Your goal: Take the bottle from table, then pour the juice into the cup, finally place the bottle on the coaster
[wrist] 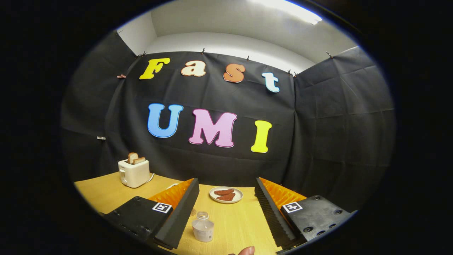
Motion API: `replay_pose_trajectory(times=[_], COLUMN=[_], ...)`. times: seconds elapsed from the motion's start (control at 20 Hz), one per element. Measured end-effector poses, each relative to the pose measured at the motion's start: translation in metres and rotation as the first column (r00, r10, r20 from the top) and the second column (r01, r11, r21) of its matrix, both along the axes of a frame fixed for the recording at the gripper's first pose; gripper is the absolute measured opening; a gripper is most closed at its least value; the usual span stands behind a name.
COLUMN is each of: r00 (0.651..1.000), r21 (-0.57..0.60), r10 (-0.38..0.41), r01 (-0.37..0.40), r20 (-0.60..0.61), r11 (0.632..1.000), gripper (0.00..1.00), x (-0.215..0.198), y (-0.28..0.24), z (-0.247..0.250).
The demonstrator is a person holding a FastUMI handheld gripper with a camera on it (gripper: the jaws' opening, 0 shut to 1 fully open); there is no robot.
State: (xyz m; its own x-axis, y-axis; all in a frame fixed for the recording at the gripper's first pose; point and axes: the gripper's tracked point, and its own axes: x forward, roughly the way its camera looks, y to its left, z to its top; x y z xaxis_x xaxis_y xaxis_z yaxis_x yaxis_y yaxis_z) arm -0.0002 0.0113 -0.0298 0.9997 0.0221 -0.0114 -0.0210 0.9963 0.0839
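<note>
The gripper is held open above the table; the bottle is seen upright between its fingers.

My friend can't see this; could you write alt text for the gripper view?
The hand-held gripper hangs open above a wooden table, a small clear bottle between its fingers. Beyond sit a plate of food and a toaster holding bread.
</note>
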Motion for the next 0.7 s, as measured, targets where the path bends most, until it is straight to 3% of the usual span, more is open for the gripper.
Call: replay_pose_trajectory(times=[0.7], r00=[0.988], r21=[0.026], r10=[0.11], r01=[-0.108], r20=[-0.108], r11=[0.994], gripper=[0.97], x=[0.009], y=[0.05], z=[-0.148])
